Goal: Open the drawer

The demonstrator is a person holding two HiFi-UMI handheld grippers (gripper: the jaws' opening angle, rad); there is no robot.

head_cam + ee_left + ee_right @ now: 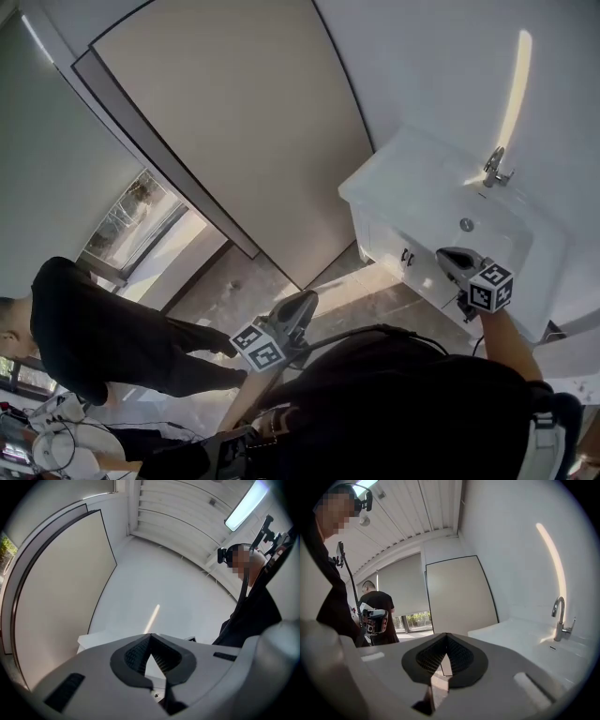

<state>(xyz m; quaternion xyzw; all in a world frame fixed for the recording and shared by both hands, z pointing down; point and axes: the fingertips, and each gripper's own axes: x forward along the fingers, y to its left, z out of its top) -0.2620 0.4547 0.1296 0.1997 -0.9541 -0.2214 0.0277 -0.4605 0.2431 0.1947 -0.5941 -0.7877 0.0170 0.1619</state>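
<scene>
A white vanity (394, 183) with a basin and a chrome faucet (494, 167) stands against the right wall. Its white front carries small dark drawer handles (407, 255). My right gripper (450, 257) hovers beside the vanity's front edge, just right of those handles and apart from them; its jaws are shut with nothing between them (446, 635). The right gripper view shows the vanity top (511, 630) and faucet (558, 618) to the right. My left gripper (302, 305) hangs over the floor left of the vanity, shut and empty (150, 636).
A tall beige door panel (234, 122) fills the wall left of the vanity. A person in black (84, 328) stands at the lower left by a window (141, 225). Equipment and cables (56, 441) lie at the bottom left.
</scene>
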